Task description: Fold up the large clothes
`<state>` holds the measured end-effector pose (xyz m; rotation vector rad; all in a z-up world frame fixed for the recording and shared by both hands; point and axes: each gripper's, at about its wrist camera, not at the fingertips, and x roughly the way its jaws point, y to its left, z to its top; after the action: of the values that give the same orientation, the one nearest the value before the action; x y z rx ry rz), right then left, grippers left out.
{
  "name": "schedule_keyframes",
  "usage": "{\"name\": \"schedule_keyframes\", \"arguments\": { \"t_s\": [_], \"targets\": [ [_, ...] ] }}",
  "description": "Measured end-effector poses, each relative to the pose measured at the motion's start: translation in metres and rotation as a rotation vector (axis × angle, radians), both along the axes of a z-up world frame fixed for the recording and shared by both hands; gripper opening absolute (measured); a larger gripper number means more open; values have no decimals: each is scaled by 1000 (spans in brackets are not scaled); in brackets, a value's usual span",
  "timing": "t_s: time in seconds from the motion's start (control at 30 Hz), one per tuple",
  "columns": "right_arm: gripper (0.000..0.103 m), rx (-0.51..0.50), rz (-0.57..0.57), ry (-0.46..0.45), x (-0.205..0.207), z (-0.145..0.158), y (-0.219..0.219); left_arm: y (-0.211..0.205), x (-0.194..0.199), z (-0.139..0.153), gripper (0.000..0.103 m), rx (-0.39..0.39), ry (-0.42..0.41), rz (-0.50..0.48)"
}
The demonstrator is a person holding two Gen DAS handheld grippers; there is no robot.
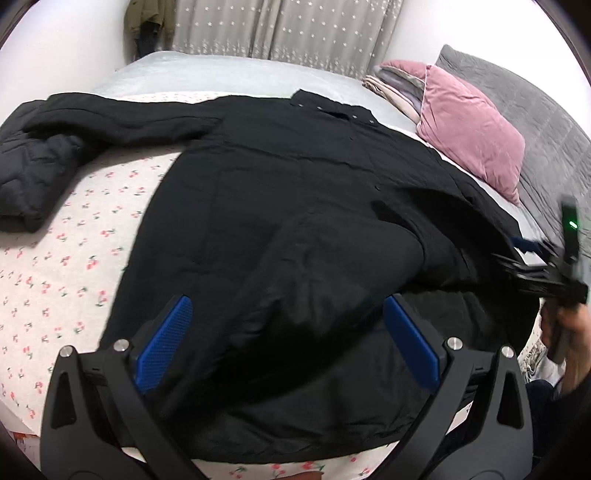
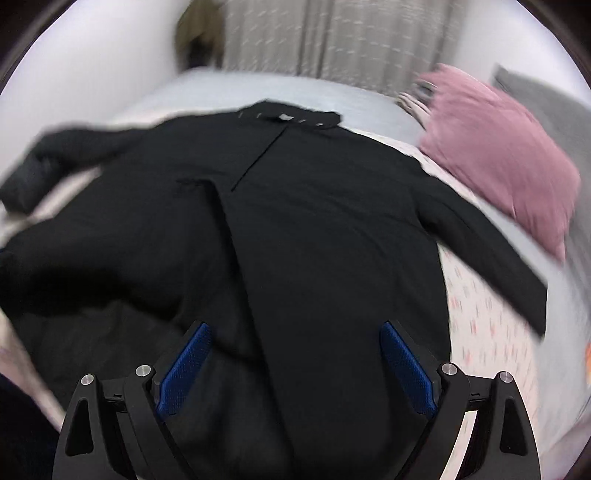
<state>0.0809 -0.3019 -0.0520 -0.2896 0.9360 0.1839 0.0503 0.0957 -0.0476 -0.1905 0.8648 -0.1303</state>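
The left gripper (image 1: 288,343) hangs nearest the lens, its blue-padded jaws spread wide over the hem end of a large black coat (image 1: 295,206), with nothing between them. The coat lies flat on the bed (image 1: 66,266), on a white sheet printed with small red cherries, and it is the landmark for everything else here. Its collar with metal snaps (image 1: 332,110) points away from the camera toward the grey curtain (image 1: 288,29). The coat's left sleeve (image 1: 55,147) stretches out to the side and bunches in a quilted heap on the sheet. A fold of the coat's lower front is turned back across its middle.

To the right of the coat, near its shoulder, a pink pillow (image 1: 469,129) leans against a grey quilted headboard (image 1: 546,129), with folded pink and beige bedding (image 1: 395,85) beside the pillow.

At the coat's right edge the right gripper (image 1: 546,273) appears blurred, gripped by a hand (image 1: 565,339). Its own blurred view shows its jaws (image 2: 295,358) standing wide over the coat's lower half, empty, and the coat's other sleeve (image 2: 487,251) lying out toward the pillow (image 2: 506,147).
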Motion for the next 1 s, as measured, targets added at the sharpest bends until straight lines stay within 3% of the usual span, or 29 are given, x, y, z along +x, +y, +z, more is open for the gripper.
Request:
{"name": "schedule_keyframes", "arguments": {
  "t_s": [0.03,0.07,0.1,0.13,0.17,0.23,0.37,0.43,0.5,0.6,0.73,0.8,0.87,0.93,1.0],
  "targets": [
    [94,-14,30,17,11,-7,13,-2,1,-1,99,0,3,-4],
    [92,-11,79,60,17,-16,25,-3,0,-3,88,1,6,-8],
    [83,1,111,90,16,-24,24,-4,-2,-3,75,7,10,-10],
    [63,25,148,121,9,-27,23,-4,-6,-3,72,5,10,-13],
    [55,79,215,150,-8,-26,19,-3,-9,-2,69,-1,6,-21],
    [52,120,352,164,-52,-24,19,0,-17,2,68,-13,-28,-35],
    [52,33,526,228,-122,-27,2,-3,-15,9,69,-51,-52,-74],
    [53,-35,475,217,-125,-27,-11,-11,-8,7,69,-59,-40,-84],
    [55,-30,333,129,-109,-7,-22,-19,5,3,69,-60,-5,-82],
    [77,11,241,-24,-81,18,-15,-29,20,-8,69,-92,53,-71],
    [77,-157,199,-124,-47,18,33,-34,20,-12,69,-113,68,-49],
    [77,-117,210,-164,-38,29,36,-35,17,-14,69,-141,70,-72],
    [77,-73,177,-197,-23,35,40,-39,10,-14,69,-153,62,-105],
    [77,-91,104,-227,3,36,30,-45,5,-13,69,-122,47,-138],
    [77,-154,108,-148,33,19,28,-50,3,-11,68,-92,32,-164]
  ]
}}
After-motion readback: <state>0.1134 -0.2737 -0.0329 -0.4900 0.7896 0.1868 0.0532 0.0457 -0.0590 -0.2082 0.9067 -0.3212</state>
